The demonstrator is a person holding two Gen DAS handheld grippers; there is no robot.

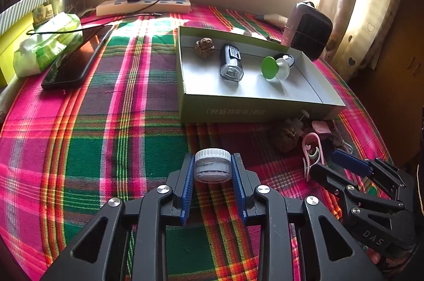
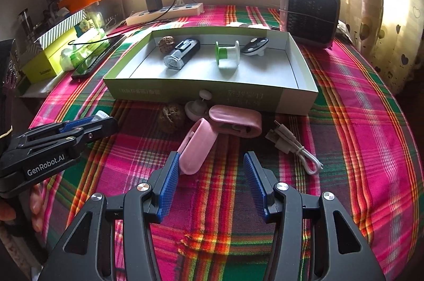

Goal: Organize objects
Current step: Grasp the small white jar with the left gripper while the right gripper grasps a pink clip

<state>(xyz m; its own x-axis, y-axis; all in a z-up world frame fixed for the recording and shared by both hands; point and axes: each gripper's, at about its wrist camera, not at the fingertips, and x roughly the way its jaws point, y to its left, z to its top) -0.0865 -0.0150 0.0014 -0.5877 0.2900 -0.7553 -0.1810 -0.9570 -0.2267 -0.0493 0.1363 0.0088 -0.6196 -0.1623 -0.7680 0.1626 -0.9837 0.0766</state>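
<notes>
Plaid tablecloth under a bright window, shallow open box at centre. Left gripper was clenched on a small clear jar, pads pressing its sides, white ribbed lid up, so the jar's axis stood near upright and slightly tipped away from the camera. It sat above the cloth, short of the box's near wall.

Right gripper was released, jaws standing apart with nothing clamped. Its left pad was at the near end of a pink clip, which may have just touched it. The clip lay flat, long axis running diagonally away toward the box. A second pink piece, a walnut, a small white knob and a coiled white cable lay further out, all on the cloth before the box.

Inside the box: another walnut, a bike light, a green-capped spool.

Judged step: transport of the jar to the box. Next move needs lift over the near wall, then release on a free patch of floor, keeping it upright. Right hand likely lines up on the pink clip, across its narrow width.
</notes>
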